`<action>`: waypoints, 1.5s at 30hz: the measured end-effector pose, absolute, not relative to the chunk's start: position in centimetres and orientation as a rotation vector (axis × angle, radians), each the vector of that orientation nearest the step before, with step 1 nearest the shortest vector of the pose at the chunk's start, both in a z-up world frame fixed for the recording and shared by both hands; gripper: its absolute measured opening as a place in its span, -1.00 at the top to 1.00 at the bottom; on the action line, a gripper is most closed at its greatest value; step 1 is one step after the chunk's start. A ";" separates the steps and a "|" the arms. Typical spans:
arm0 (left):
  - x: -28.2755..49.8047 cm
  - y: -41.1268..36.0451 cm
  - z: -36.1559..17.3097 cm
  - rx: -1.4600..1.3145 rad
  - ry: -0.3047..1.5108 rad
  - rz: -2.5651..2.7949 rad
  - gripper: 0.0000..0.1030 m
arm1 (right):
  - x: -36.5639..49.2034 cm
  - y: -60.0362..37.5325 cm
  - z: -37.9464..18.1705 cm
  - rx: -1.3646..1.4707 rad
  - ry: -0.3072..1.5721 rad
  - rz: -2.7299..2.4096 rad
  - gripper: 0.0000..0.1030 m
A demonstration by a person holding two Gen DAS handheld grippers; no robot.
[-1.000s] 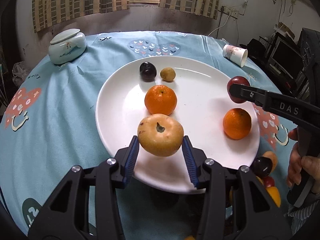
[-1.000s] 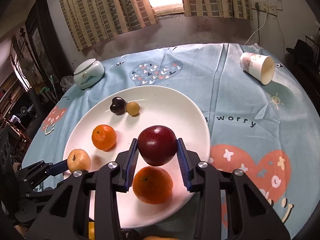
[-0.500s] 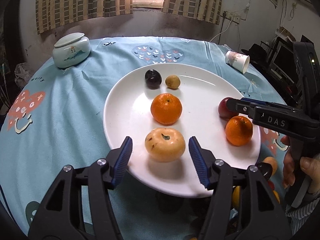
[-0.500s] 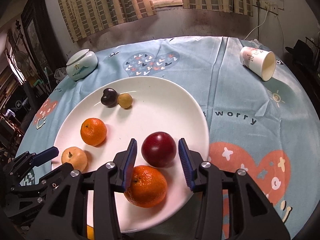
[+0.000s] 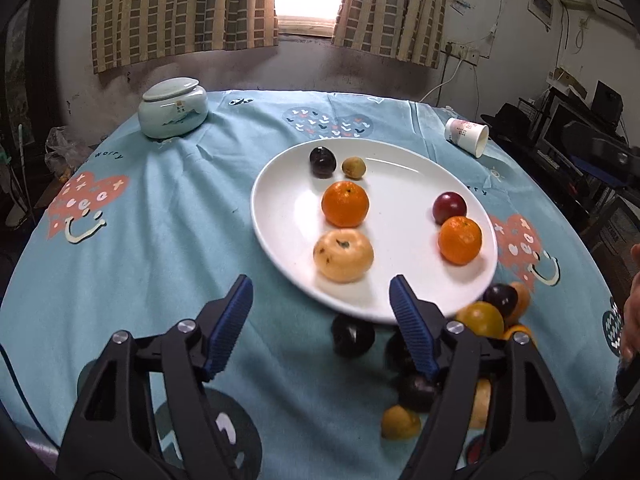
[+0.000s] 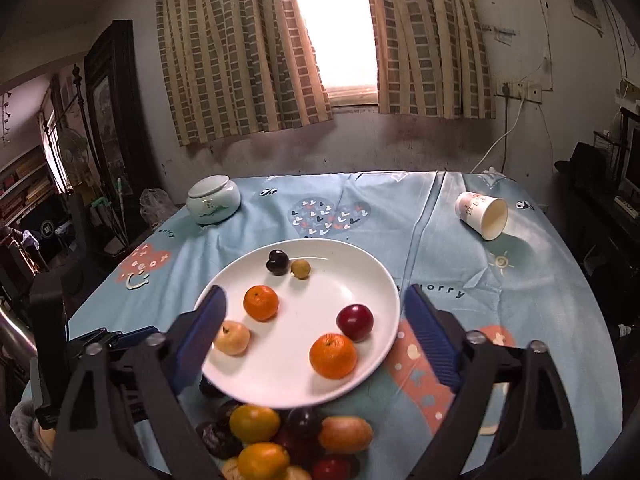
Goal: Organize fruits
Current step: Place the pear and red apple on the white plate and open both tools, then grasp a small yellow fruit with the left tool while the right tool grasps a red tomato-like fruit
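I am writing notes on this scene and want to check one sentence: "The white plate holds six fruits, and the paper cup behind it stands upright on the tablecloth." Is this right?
Not quite. The paper cup does not stand upright: it lies on its side on the tablecloth, its open mouth turned toward the camera. The right wrist view shows this most clearly. The rest holds: the white plate carries six fruits.

My left gripper's [image 5: 322,322] frame hid part of the loose fruit pile [image 5: 486,320] just beside the white plate [image 5: 280,184]. In my right wrist view that pile [image 6: 280,436] ran off the bottom edge, and the plate's [image 6: 360,268] near rim was blurred.
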State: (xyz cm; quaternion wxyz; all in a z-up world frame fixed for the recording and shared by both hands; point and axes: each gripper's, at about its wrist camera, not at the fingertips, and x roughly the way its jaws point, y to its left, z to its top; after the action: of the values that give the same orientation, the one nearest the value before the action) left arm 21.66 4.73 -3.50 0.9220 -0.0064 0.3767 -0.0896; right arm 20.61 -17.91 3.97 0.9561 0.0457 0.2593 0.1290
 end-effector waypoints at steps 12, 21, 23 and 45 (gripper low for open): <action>15.8 2.7 -7.3 0.137 0.843 -0.230 -0.56 | 10.6 -19.8 -4.0 0.202 0.632 0.305 -0.97; 15.6 1.1 -8.0 0.166 0.856 -0.333 -0.23 | 10.3 -18.9 -4.8 0.193 0.676 0.322 -0.97; 15.8 0.8 -8.3 0.157 0.876 -0.383 0.08 | 10.2 -18.5 -4.9 0.177 0.689 0.325 -0.97; 16.1 2.8 -7.1 0.105 0.833 -0.305 0.50 | 9.9 -11.8 -7.7 -0.010 0.873 0.466 -0.23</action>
State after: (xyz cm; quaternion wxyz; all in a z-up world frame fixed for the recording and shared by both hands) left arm 16.11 2.82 -7.10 0.9019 0.0510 0.4028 -0.1475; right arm 9.92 -11.77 -7.69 0.8801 -0.0048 0.4187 0.2236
